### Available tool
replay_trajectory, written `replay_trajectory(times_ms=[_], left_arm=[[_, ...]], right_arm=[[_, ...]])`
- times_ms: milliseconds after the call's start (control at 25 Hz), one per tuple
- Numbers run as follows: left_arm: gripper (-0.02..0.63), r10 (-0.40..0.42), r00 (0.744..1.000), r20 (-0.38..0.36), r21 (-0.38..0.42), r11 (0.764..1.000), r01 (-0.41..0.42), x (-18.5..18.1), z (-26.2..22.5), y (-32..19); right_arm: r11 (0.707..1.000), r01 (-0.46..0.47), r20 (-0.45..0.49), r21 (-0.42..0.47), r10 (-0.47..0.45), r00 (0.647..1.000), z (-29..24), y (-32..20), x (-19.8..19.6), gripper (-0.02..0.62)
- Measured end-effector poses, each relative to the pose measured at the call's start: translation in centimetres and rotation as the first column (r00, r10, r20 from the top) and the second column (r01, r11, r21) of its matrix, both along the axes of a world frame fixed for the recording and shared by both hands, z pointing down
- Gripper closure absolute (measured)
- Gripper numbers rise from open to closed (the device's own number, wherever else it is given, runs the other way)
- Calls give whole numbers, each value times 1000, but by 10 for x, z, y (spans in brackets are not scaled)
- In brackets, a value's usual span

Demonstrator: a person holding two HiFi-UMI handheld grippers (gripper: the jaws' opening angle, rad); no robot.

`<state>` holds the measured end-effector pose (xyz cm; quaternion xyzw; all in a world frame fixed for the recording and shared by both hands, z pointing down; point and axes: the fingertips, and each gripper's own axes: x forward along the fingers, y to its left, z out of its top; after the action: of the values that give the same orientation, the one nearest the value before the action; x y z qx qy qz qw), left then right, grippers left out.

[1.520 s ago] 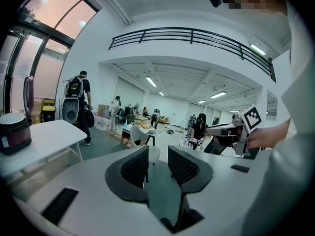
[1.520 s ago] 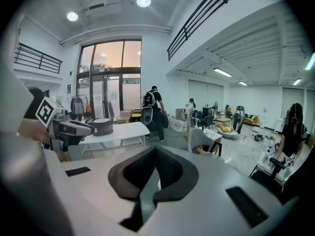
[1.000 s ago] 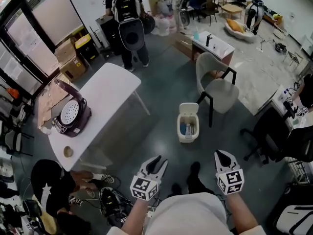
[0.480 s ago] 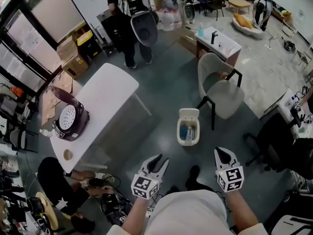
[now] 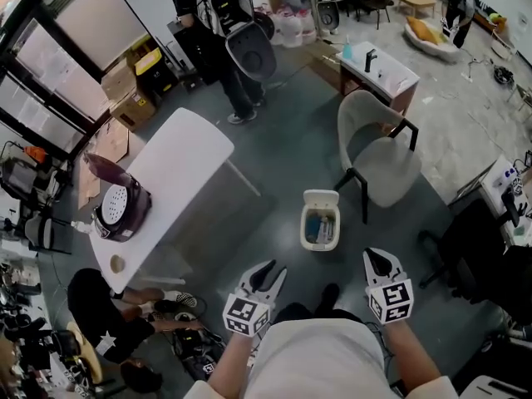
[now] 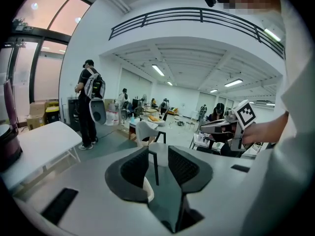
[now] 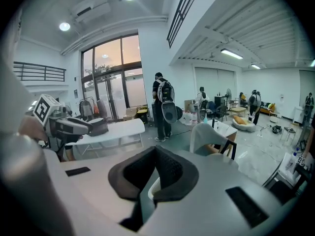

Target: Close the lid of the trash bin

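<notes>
trash bin (image 5: 320,246) contents: too small to tell | gripper views: bin mostly behind fingers (image 6: 134,170)

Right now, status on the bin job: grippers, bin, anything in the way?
Left gripper open, empty; right gripper shut, empty. Bin on floor ahead, lid up. Chair beyond bin, not between.

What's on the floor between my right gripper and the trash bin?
Nothing. In the head view, only bare grey floor lies between the right gripper and the trash bin, whose lid stands open.
</notes>
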<state>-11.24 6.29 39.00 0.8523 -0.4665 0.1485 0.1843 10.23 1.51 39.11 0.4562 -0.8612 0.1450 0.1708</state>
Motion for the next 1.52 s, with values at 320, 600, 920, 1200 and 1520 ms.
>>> replay_trajectory(times_ms=[320, 600, 920, 1200, 1520], left_arm=[[465, 22, 1000, 11, -32, 999, -22, 3, 8, -32], [465, 97, 995, 21, -59, 994, -96, -7, 24, -75], [465, 251, 966, 57, -82, 966, -246, -13, 60, -143], [465, 392, 915, 92, -114, 918, -381, -5, 111, -199], [456, 530, 837, 139, -155, 846, -510, 22, 193, -254]], right_arm=[[999, -20, 7, -37, 21, 1000, 14, -29, 2, 583], [994, -72, -8, -77, 72, 997, 32, -58, -10, 583], [982, -146, -49, -120, 141, 989, 58, -102, -27, 583], [960, -224, -87, -167, 212, 973, 91, -129, -31, 583], [922, -312, -106, -231, 295, 950, 149, -143, -26, 583]])
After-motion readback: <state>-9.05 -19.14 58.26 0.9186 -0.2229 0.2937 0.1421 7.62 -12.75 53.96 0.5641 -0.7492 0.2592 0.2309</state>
